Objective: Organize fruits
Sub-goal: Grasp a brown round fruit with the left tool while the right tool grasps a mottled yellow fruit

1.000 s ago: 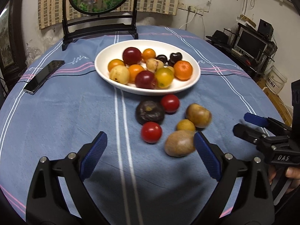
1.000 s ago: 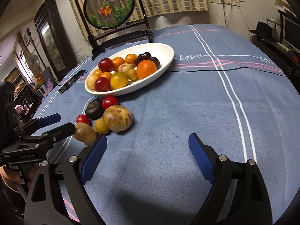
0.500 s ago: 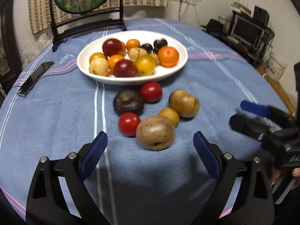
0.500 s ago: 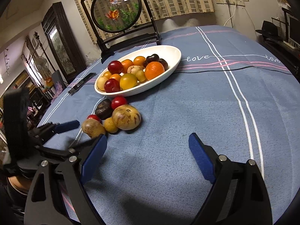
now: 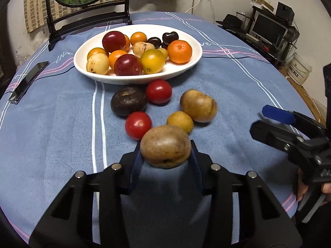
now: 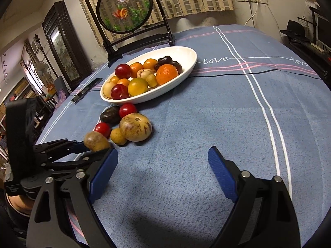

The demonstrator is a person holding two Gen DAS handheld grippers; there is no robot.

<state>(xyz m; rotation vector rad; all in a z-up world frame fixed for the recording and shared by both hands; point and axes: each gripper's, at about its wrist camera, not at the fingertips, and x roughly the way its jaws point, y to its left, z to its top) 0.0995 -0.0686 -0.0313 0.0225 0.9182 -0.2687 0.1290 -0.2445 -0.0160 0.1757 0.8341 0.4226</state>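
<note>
The left claw point(image 5: 165, 155) pinches the round brown fruit point(image 5: 165, 146) near its tips, which might squirt out, while the right claw point(image 6: 163, 169) gapes empty.

Two black claws with blue pads

Silver screws are dotting the left claw point(image 5: 165, 161) and right claw point(image 6: 163, 165); bare skin is showing behind.

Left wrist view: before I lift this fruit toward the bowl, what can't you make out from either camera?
- Brown fruit: whether it has left the cloth; its own body hides its underside in the left wrist view.
- Left gripper pads: contact faces hidden behind that fruit.
- White bowl: floor under the piled fruit, both views.
- Right gripper: open, holding nothing; its handle is cut off by the frame edge.
</note>
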